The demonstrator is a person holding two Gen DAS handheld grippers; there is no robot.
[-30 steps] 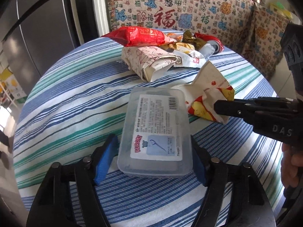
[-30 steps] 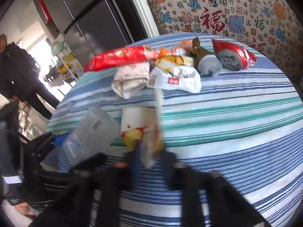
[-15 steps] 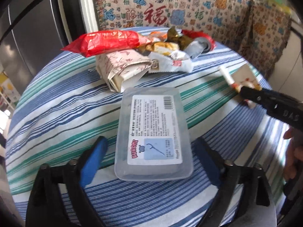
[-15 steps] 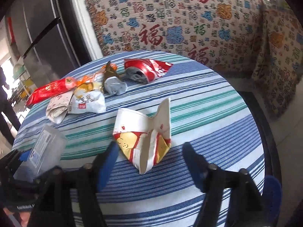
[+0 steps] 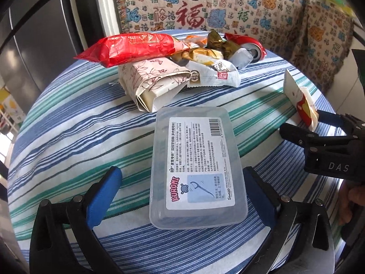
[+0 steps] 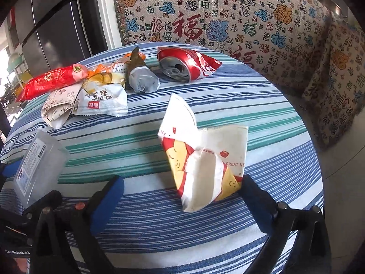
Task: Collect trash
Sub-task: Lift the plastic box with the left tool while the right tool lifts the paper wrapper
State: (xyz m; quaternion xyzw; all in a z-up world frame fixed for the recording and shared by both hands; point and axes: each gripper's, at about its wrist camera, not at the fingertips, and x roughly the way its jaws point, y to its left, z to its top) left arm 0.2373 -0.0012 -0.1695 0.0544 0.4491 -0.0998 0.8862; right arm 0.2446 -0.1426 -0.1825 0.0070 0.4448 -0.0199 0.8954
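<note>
Cup (image 6: 205, 155) released, wrappers (image 5: 136, 48) and can (image 6: 182, 65) behind

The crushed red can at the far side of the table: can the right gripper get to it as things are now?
Probably yes. The right gripper is open, but the flattened paper cup lies between its jaws, so it must pass over that. The crushed red can lies apart from the wrapper pile.

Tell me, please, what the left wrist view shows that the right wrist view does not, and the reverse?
Only the left wrist view shows the printed top label of the clear plastic floss-pick box, lying between the open left tool's blue pads, untouched, plus a hand at the right edge.

Only the right wrist view shows the crushed paper cup's whole printed face, between the open right tool's pads.

Both show the striped tablecloth, red snack wrapper and crushed red can.
</note>
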